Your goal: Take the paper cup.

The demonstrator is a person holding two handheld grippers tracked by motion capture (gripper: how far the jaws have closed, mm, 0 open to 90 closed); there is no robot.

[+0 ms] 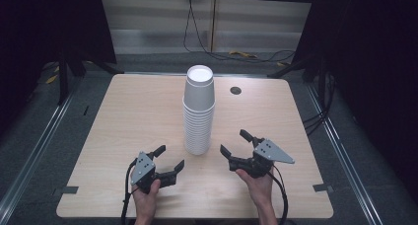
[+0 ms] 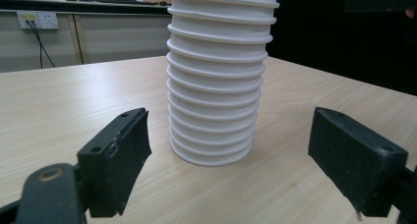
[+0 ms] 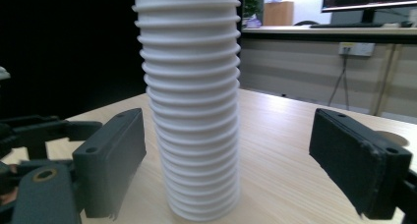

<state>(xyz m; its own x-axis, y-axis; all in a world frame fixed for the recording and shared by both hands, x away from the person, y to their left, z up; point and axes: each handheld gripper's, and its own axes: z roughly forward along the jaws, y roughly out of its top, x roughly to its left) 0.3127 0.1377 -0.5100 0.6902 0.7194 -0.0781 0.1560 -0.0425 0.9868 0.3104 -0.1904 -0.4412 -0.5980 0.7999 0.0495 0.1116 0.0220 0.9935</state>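
A tall stack of white paper cups [image 1: 199, 110] stands upside down in the middle of the wooden table [image 1: 123, 116]. My left gripper [image 1: 169, 158] rests low at the stack's front left, open, its jaws wide apart and empty. My right gripper [image 1: 234, 143] sits at the stack's front right, also open and empty. In the left gripper view the stack of cups [image 2: 216, 76] rises just beyond the gap between the jaws. In the right gripper view the stack of cups [image 3: 192, 101] stands between and beyond the jaws, with the left gripper [image 3: 34, 135] dim at the far left.
A small dark round grommet [image 1: 235, 90] sits in the tabletop behind the stack to the right. Cables [image 1: 231, 52] lie on the floor beyond the table. Dark curtains flank both sides.
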